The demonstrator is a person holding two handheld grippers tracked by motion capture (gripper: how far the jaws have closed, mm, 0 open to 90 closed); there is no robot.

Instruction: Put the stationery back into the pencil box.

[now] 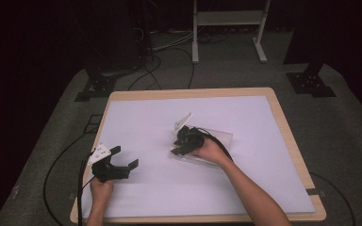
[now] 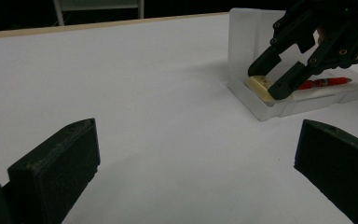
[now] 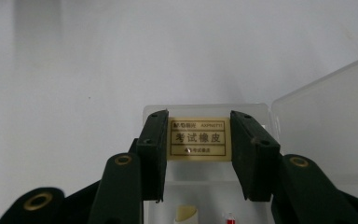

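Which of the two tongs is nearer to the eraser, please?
Right. The right tongs straddle the eraser inside the clear case; the left tongs sit well away on the bare sheet.

The high view looks forward and down from above the near edge of the table (image 1: 290, 141), taking in the whole white top and the floor beyond its far edge. The left gripper view sits low near the near left corner and faces across the top toward the clear box (image 2: 279, 105) in the middle. The right gripper view looks down into that box (image 3: 205, 186) from very close. All three share the box.
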